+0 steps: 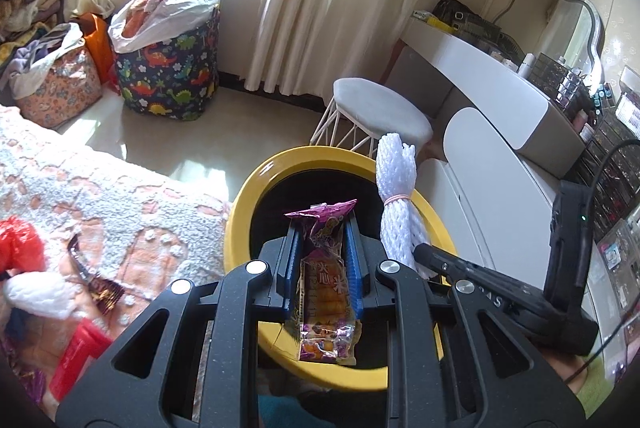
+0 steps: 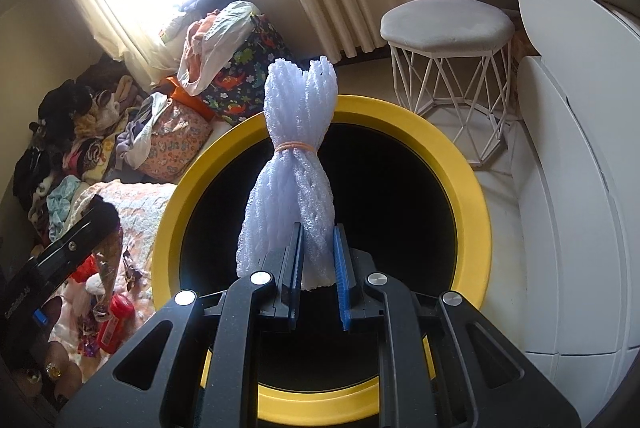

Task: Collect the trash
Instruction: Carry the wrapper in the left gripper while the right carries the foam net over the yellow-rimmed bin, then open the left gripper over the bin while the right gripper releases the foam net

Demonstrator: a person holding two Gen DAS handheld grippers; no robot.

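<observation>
Key relation: both loads hang directly over the dark mouth of the yellow-rimmed bin (image 2: 472, 188).
Left gripper (image 1: 322, 260): jaws narrow, clamping a crinkly snack wrapper (image 1: 326, 292), long axis along the jaws.
Right gripper (image 2: 318, 260): jaws pinching the white foam net bundle (image 2: 296, 164), banded mid-length, pointing away.
Nearer: neither; both above the opening.

The pale floor (image 2: 500, 188) carries the yellow-rimmed bin (image 2: 472, 188). Beyond the bin stand a white wire-legged stool (image 2: 446, 24) and a dinosaur-print bag (image 1: 168, 76). Left of the bin, the bed (image 1: 120, 204) holds wrappers (image 1: 105, 294) — and something red (image 1: 16, 244), perhaps plastic.
</observation>
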